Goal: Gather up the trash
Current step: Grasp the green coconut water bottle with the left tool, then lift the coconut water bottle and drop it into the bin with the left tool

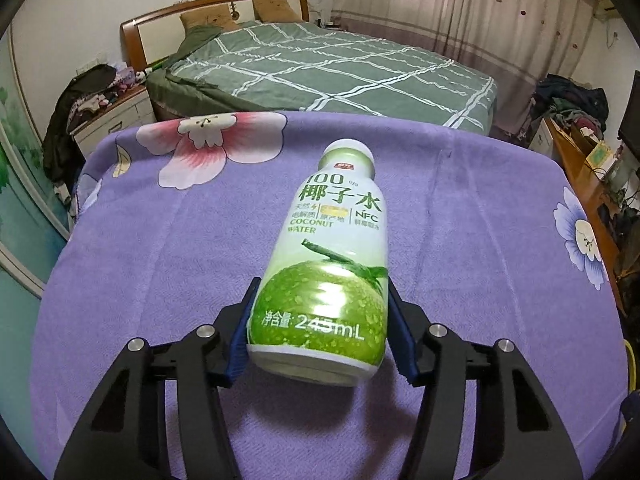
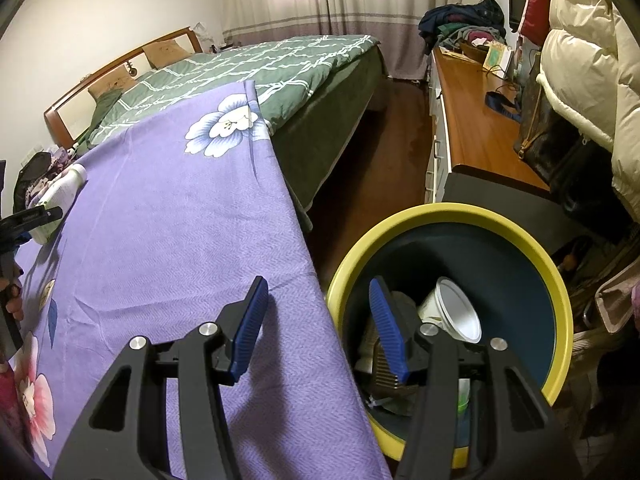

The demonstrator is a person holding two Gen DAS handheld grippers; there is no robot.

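Note:
A white and green coconut water bottle (image 1: pixel 324 264) lies on the purple flowered cloth (image 1: pixel 152 248), cap pointing away from me. My left gripper (image 1: pixel 322 284) is shut on its lower part, a blue pad against each side. In the right wrist view the same bottle (image 2: pixel 60 194) shows at the far left, with the left gripper (image 2: pixel 28 218) around it. My right gripper (image 2: pixel 318 282) hangs open and holds nothing, above the table's right edge and the rim of a yellow-rimmed dark bin (image 2: pixel 460 210). The bin holds a white cup (image 2: pixel 456 312) and other trash.
A bed with a green checked quilt (image 1: pixel 332 68) stands behind the table. A wooden sideboard (image 2: pixel 476 120) with clothes and bags runs along the right, and a white padded coat (image 2: pixel 588 60) hangs near it. Dark wooden floor (image 2: pixel 384 152) lies between bed and sideboard.

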